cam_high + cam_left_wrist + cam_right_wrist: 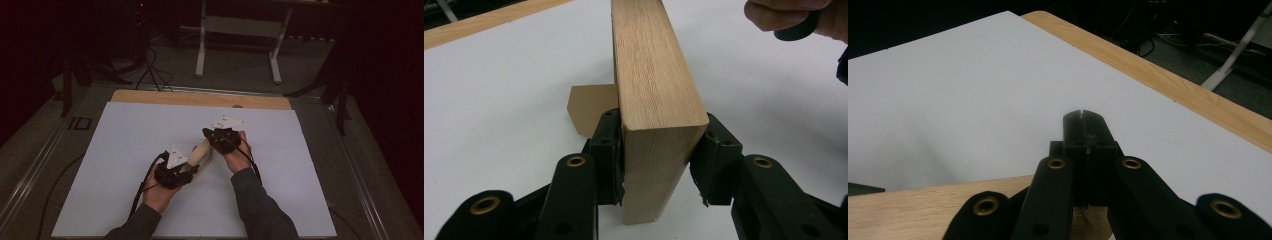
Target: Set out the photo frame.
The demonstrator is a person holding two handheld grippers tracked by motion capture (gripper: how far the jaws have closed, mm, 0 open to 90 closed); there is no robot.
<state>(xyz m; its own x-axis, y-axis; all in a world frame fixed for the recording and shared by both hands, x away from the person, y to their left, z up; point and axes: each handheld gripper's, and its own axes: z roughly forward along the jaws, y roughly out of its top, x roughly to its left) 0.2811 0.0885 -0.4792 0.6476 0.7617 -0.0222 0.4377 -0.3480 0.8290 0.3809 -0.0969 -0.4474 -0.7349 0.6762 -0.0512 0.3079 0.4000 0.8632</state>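
Observation:
A light wooden block (654,100) stands on edge on the white sheet, and my left gripper (656,155) is shut on its near end, one pad on each broad face. In the high view the block (202,150) runs from the left gripper (191,167) up and right to the right gripper (210,134). A thin brown piece (586,107) sticks out behind the block's left side. My right gripper (1083,135) is shut with nothing seen between its pads, hovering just over the wooden block's top face (923,210).
The white sheet (125,150) covers a wooden tabletop whose bare far edge (200,98) shows beyond it. A white table frame (240,30) and cables (150,70) stand on the floor behind. The right hand (794,20) is close above the block's far end.

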